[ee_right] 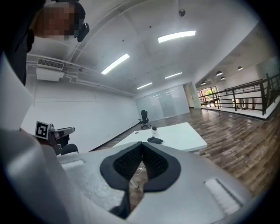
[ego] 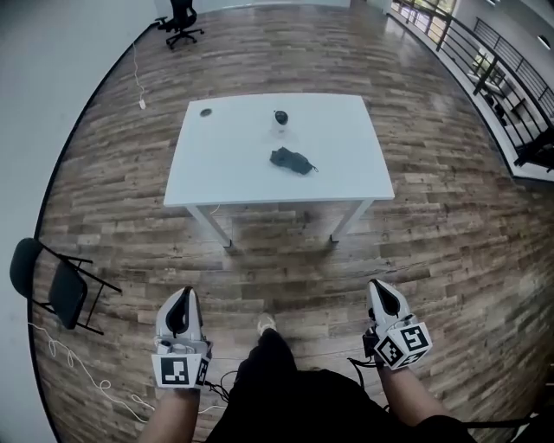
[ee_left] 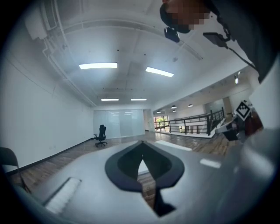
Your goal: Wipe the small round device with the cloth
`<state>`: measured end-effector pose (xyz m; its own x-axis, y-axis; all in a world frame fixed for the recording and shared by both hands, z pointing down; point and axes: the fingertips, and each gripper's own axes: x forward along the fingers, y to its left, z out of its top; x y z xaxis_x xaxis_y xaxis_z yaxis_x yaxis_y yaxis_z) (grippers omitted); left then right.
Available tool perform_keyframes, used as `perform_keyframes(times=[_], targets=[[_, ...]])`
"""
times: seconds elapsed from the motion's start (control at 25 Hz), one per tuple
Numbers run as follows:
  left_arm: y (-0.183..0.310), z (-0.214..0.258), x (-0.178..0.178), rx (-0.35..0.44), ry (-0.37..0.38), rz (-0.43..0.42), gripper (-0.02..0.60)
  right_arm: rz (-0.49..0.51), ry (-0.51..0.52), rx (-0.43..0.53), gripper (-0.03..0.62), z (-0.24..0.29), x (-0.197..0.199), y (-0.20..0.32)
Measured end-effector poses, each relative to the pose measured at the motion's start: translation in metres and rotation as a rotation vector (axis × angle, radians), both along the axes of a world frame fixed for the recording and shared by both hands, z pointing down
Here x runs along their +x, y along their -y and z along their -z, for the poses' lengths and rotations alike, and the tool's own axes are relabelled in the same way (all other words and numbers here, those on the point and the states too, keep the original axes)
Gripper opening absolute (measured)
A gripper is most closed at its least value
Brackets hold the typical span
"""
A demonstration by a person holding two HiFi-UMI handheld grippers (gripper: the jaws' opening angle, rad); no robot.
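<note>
A white table (ego: 225, 164) stands a few steps ahead of me on the wooden floor. A small round dark-topped device (ego: 280, 119) sits near its far middle, and a crumpled dark cloth (ego: 292, 161) lies just in front of it. The right gripper view shows both too: the device (ee_right: 153, 128) and the cloth (ee_right: 155, 140). My left gripper (ego: 181, 304) and right gripper (ego: 379, 294) hang low at my sides, far short of the table. Both are shut with nothing between their jaws.
A black folding chair (ego: 54, 285) stands to my left, with a white cable (ego: 69, 359) on the floor by it. An office chair (ego: 180, 22) is at the far wall. A railing (ego: 485, 52) runs along the right. A dark round hole (ego: 206, 112) marks the table's far left corner.
</note>
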<state>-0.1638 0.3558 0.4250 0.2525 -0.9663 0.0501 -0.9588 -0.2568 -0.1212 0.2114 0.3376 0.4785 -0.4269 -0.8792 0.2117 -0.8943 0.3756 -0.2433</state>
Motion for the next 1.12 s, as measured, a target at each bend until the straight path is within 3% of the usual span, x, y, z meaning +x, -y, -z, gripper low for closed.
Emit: perform_keyframes(times=[0.32, 0.56, 0.64, 0.76, 0.84, 1.0, 1.12], targets=[[0.076, -0.011, -0.021, -0.039, -0.029, -0.086, 0.006, -0.056, -0.029, -0.018, 0.002, 0.015, -0.029, 0.042], [0.129, -0.005, -0.045, -0.003, -0.007, -0.076, 0.006, -0.102, -0.062, 0.015, 0.002, 0.029, -0.034, 0.058], [0.139, -0.001, -0.033, -0.002, 0.015, -0.118, 0.006, -0.108, -0.074, 0.012, 0.002, 0.029, -0.031, 0.059], [0.139, 0.01, 0.0, 0.017, -0.012, -0.174, 0.006, -0.121, -0.077, -0.007, 0.002, 0.022, -0.026, 0.066], [0.14, 0.008, 0.002, 0.013, 0.001, -0.146, 0.007, -0.105, -0.09, -0.007, 0.002, 0.021, -0.029, 0.075], [0.159, -0.009, -0.03, -0.026, 0.056, -0.066, 0.006, -0.008, -0.185, 0.068, 0.002, 0.028, -0.05, 0.102], [0.18, -0.009, -0.042, -0.052, 0.033, -0.041, 0.008, 0.027, -0.185, 0.102, 0.002, 0.025, -0.058, 0.135]])
